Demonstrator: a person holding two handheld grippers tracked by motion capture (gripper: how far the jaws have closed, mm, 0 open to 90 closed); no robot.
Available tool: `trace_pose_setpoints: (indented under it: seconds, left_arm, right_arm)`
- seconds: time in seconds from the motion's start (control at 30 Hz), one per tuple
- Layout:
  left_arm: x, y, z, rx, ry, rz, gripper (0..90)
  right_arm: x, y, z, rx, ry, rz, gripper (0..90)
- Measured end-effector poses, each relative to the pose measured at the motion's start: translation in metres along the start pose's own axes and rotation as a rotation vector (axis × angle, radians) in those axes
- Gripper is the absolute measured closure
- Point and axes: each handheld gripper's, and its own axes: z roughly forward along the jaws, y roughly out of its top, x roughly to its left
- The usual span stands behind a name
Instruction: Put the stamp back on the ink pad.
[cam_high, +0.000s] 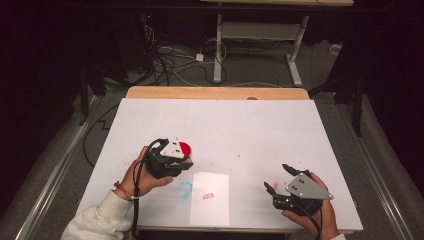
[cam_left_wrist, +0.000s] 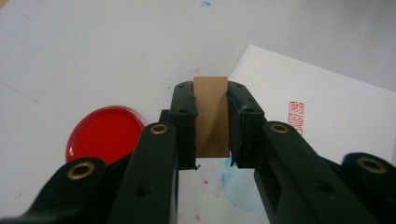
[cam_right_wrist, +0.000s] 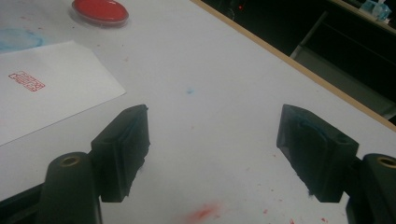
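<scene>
A wooden stamp block (cam_left_wrist: 211, 116) is clamped between the pads of my left gripper (cam_left_wrist: 211, 95), held above the white table cover. In the high view the left gripper (cam_high: 186, 164) hovers at the left-centre, just in front of the round red ink pad (cam_high: 185, 148). The red ink pad (cam_left_wrist: 105, 134) lies below and left of the jaws. A white sheet of paper (cam_high: 210, 197) bears a red stamp print (cam_high: 208, 196), also seen as the print (cam_left_wrist: 296, 116). My right gripper (cam_high: 278, 178) rests at the front right with jaws wide apart and nothing between them (cam_right_wrist: 212, 154).
A blue ink smudge (cam_high: 184, 189) marks the cover left of the paper. Red and blue specks dot the cover (cam_right_wrist: 205, 212). The wooden table edge (cam_high: 215, 92) runs along the far side, with cables and a desk frame on the floor beyond.
</scene>
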Motion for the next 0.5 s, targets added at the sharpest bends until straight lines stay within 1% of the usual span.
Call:
trace_pose_setpoints:
  seconds: [0.03,0.17,0.23,0.27,0.37,0.43,0.5]
  left_arm:
    - [0.002,-0.001,0.0,0.001,0.001,-0.008,73.5]
    - [0.011,-0.004,0.001,0.019,0.018,-0.02,73.4]
    - [0.016,-0.004,0.003,0.019,0.019,-0.036,73.4]
    - [0.019,-0.004,0.005,0.027,0.026,-0.039,73.4]
    - [0.028,-0.006,0.009,0.032,0.028,-0.069,73.3]
    - [0.035,-0.009,0.013,0.046,0.025,-0.082,73.3]
    - [0.041,-0.011,0.017,0.056,0.031,-0.101,73.3]
  right_arm:
    - [0.001,0.0,-0.001,0.0,-0.001,0.001,25.7]
    - [0.002,0.0,0.0,0.003,0.003,-0.008,25.7]
    - [0.002,0.0,0.0,0.003,0.005,-0.005,25.7]
    - [0.002,0.0,0.0,0.004,0.004,-0.006,25.7]
    - [0.002,0.0,0.002,0.006,0.008,-0.008,25.7]
    - [0.003,0.0,0.003,0.009,0.011,-0.008,25.7]
    - [0.003,0.0,0.003,0.01,0.016,-0.012,25.7]
